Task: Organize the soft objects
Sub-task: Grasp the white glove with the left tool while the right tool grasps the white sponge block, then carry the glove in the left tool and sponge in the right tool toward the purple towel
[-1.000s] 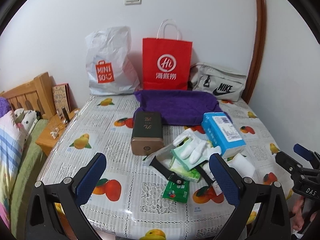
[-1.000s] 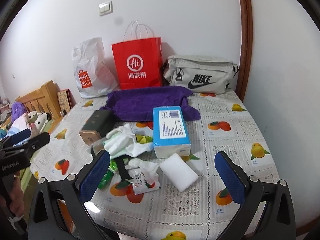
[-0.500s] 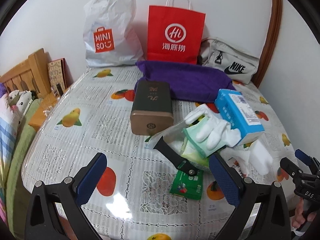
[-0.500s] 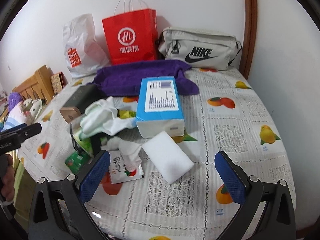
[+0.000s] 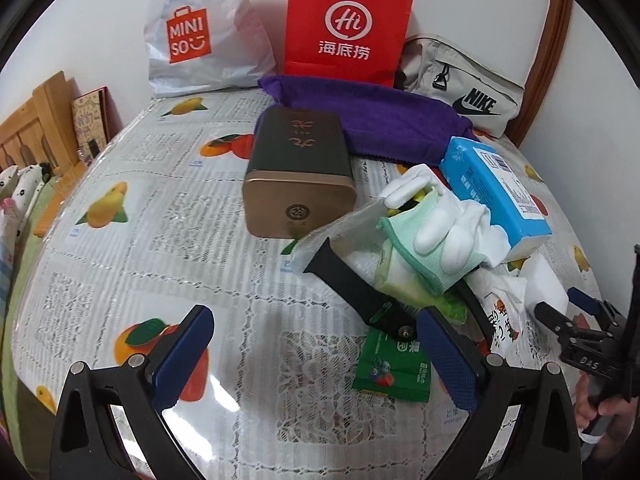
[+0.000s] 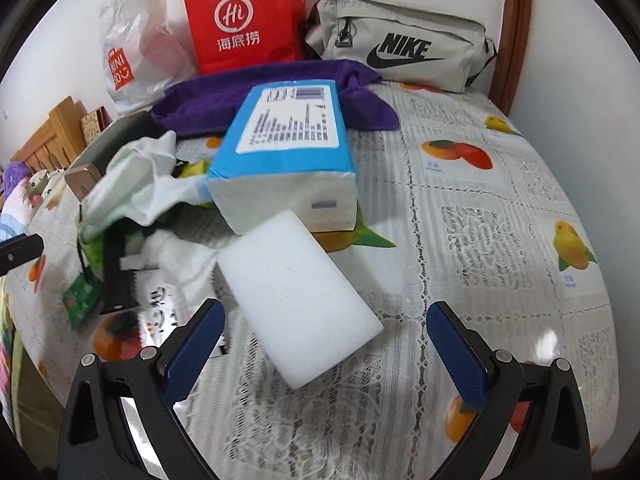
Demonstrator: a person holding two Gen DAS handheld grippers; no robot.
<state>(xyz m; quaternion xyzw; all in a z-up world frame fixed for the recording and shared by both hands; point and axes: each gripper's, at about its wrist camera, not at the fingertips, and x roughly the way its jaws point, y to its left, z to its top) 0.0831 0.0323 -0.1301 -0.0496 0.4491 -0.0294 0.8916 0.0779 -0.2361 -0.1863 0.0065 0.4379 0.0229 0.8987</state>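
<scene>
A pile of soft things lies on the fruit-print tablecloth [image 5: 168,216]. White and green gloves [image 5: 436,232] rest against a blue tissue pack [image 5: 492,184], with a purple towel [image 5: 372,120] behind them. My left gripper [image 5: 316,352] is open and empty, low over the cloth, near a green packet [image 5: 394,364] and a black strap [image 5: 352,280]. My right gripper [image 6: 326,344] is open too. A white sponge [image 6: 296,300] lies flat just ahead of it, between the fingers and closer to the left one. The tissue pack [image 6: 292,140] sits right behind the sponge.
A dark tin box [image 5: 298,176] stands left of the pile. A red paper bag [image 5: 348,24], a white Miniso bag [image 5: 200,32] and a grey Nike bag [image 6: 400,48] line the back wall. A wooden headboard [image 5: 36,128] is at the left. The right gripper [image 5: 568,308] shows at the right edge.
Both grippers have moved forward and down toward the pile. The sponge now sits close between the right gripper's fingers. Both stay open.
</scene>
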